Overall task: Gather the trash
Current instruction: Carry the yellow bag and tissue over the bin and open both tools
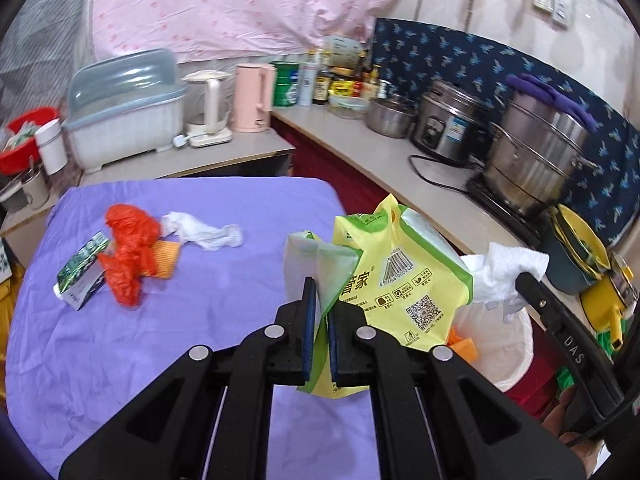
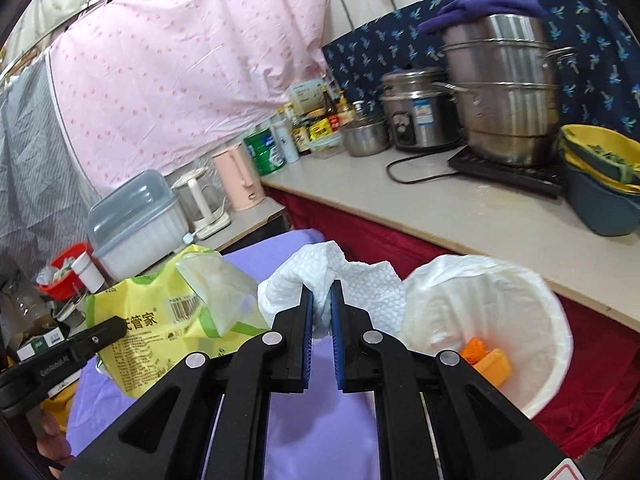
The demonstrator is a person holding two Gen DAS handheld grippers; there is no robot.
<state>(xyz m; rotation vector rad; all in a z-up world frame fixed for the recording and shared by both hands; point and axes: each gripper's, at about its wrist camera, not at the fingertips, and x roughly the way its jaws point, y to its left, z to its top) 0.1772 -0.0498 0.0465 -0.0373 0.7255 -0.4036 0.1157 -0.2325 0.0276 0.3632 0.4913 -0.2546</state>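
My left gripper (image 1: 322, 300) is shut on a yellow-green plastic bag (image 1: 396, 280) and holds it above the right edge of the purple table (image 1: 140, 360). My right gripper (image 2: 322, 300) is shut on a white paper towel (image 2: 360, 280), held beside the white-lined trash bin (image 2: 520, 300). The bin holds orange scraps (image 2: 486, 362). The bag also shows in the right wrist view (image 2: 160, 328). On the table lie a red plastic bag (image 1: 128, 252), a crumpled white tissue (image 1: 204, 234), an orange piece (image 1: 166, 258) and a small green box (image 1: 80, 272).
A counter (image 1: 400, 160) runs behind the table and bin with steel pots (image 1: 536, 152), a rice cooker (image 1: 448, 120), bottles, a pink kettle (image 1: 252, 96) and a dish box (image 1: 124, 112). Yellow and blue basins (image 2: 600, 176) stand by the bin. A red cloth hangs under the counter.
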